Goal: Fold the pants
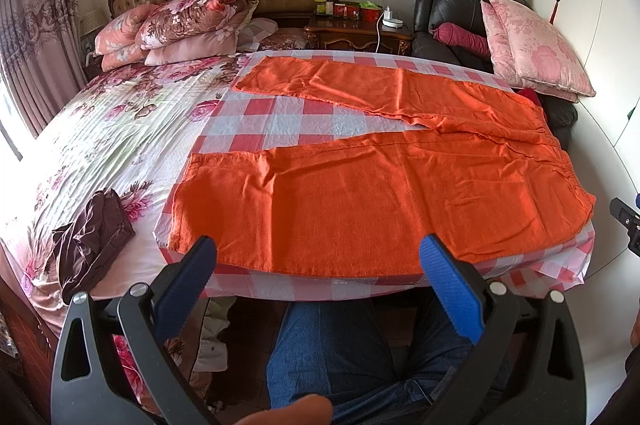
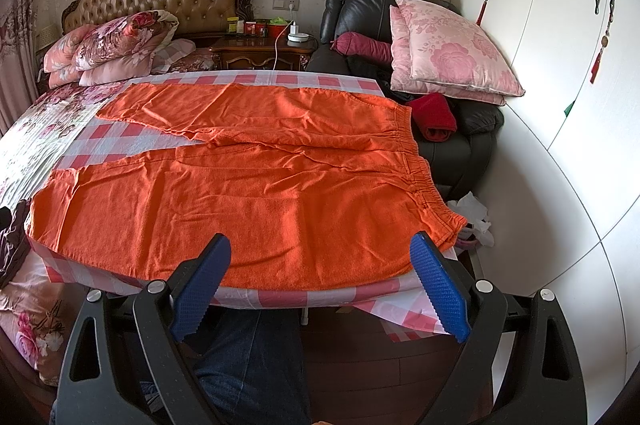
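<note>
Left wrist view: my left gripper [image 1: 318, 267], jaws wide and empty, hovers at the near hem of the orange pants [image 1: 360, 185] spread flat on the checked cloth [image 1: 280, 113]. Right wrist view: right gripper [image 2: 320, 265] also gapes, empty, near the waistband [image 2: 420, 177]. I'd pinch both near-leg edges evenly, then carry them across to the far leg.

No text (labels, brands, numbers) is readable anywhere.
</note>
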`<state>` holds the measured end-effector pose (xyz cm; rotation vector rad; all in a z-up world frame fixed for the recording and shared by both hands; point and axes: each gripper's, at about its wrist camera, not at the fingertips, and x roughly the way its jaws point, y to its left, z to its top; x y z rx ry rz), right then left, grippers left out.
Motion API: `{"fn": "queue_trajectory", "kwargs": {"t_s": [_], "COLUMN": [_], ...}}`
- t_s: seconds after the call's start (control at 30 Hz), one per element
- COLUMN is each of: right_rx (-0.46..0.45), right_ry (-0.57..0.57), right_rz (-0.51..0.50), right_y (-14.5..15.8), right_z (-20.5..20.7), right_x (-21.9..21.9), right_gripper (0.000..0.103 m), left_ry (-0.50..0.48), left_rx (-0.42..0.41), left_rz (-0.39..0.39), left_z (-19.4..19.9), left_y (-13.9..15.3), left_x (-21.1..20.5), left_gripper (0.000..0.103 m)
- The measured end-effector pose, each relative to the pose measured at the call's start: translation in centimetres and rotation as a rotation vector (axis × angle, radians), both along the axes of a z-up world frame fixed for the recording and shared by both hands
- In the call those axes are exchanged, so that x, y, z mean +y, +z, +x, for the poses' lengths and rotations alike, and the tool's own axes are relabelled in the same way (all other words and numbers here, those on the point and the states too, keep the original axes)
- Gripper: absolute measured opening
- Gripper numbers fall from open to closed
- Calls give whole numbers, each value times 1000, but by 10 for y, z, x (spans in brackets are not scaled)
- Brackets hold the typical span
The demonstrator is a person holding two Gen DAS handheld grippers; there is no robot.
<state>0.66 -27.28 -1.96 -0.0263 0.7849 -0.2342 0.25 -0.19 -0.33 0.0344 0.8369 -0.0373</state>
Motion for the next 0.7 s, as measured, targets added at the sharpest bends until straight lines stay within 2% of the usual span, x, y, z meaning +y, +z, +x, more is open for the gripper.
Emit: {"fn": "queue_trajectory", "kwargs": {"t_s": [0.07,0.13,0.17,0.2,0.23,0.27,0.3,0.33,0.4,0.47,0.57,0.7], "right_rx": [-5,-58,-78,-87,-109,-105,-87,-72,-21,77,164,229], "right_ry": [1,-10,-10,-9,-40,-85,-128,-128,-112,-67,-77,-121], "right_rz": [2,47,81,101,133,126,113,116,135,207,265,281], "right_y": [1,2,-1,0,-1,-3,-5,-9,-21,-45,-72,-100], "right_z": [0,0,4,8,24,37,56,72,109,164,223,288], "right_x": [-1,-11,-19,-26,-49,-63,-82,-95,-119,-149,-186,-228], "right_gripper": [88,88,88,88,88,88,88,88,88,88,88,88], "left_ry": [0,-8,-23,-66,-73,-92,-96,-132,-164,-188,-214,-239], "left_rx": [-1,-9,-27,-81,-95,-136,-142,-151,-110,-1,116,132], "left_rz": [-3,-23,-53,-95,-94,-103,-107,-133,-138,-150,-246,-269], "left_z": [0,0,2,4,6,18,21,40,62,104,147,176], "left_y": [0,-2,-3,-5,-8,-11,-12,-20,-32,-59,-91,-108], "left_x": [0,-1,-3,-5,-8,-12,-13,-18,-22,-33,-35,-36], "left_gripper": [102,102,102,102,102,102,102,102,102,101,101,101]}}
